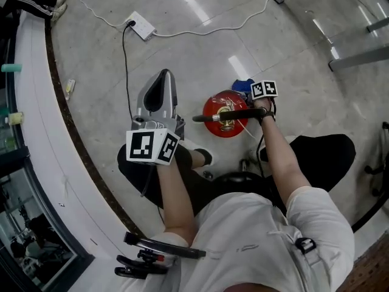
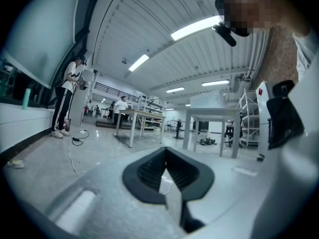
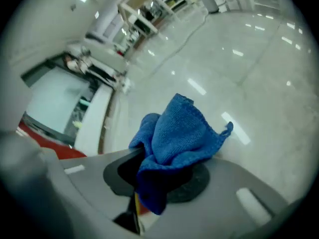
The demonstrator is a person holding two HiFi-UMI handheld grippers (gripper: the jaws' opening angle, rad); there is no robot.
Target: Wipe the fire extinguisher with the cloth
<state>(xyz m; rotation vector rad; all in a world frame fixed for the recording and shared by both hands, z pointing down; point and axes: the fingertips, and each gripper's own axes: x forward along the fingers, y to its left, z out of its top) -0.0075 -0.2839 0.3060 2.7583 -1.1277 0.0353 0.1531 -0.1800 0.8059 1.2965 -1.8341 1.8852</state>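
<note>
Fire extinguisher (image 1: 223,115), red and seen from above in the head view, stands on the pale floor (image 1: 292,47) between the person's forearms. Left of it, the left gripper (image 1: 163,78) is held apart from it. Only the left gripper view shows its dark pads (image 2: 149,171) meeting at the tips with nothing between them, and beyond them white tables (image 2: 209,118) and a standing person (image 2: 67,98) across the hall. At the extinguisher's upper right edge, the right gripper (image 1: 250,95) has its jaws clamped on the blue cloth (image 1: 242,86). The right gripper view shows that cloth bunched and sticking out past the jaws.
</note>
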